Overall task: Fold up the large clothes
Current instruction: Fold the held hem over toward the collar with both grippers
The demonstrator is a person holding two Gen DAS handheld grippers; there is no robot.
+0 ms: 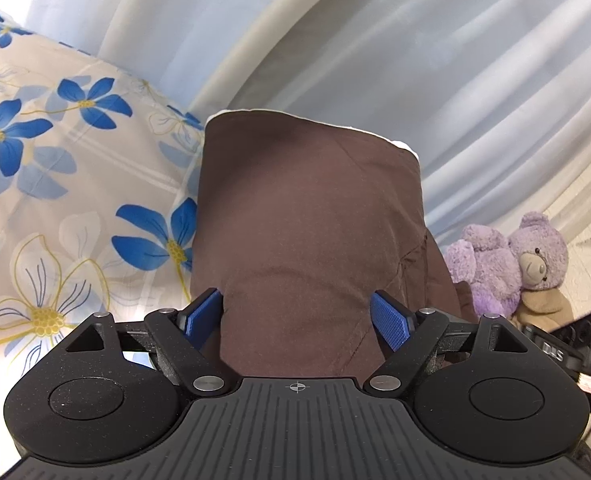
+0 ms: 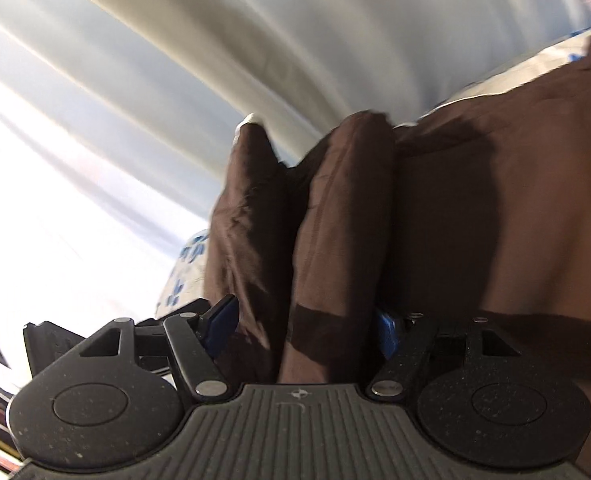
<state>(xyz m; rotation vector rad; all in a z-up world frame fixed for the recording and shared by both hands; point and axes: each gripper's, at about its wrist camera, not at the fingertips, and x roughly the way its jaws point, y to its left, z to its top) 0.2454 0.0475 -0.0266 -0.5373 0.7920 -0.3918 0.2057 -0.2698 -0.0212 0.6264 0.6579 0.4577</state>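
A large dark brown garment [image 1: 307, 216] with a white inner edge fills the middle of the left wrist view and rises between the blue pads [image 1: 391, 322] of my left gripper [image 1: 297, 316]. The jaws stand wide with thick cloth between them. In the right wrist view the same brown garment [image 2: 335, 216] stands in bunched folds between the blue pads [image 2: 223, 320] of my right gripper [image 2: 303, 326], and spreads off to the right. Both grippers hold the cloth lifted above the bed.
A bedsheet with blue flowers [image 1: 75, 184] lies to the left. Pale curtains [image 1: 415, 40] hang behind. A purple teddy bear [image 1: 511, 260] sits at the right, beside a black device [image 1: 575, 344]. The right wrist view is blurred; bright curtains [image 2: 95, 140] fill its left.
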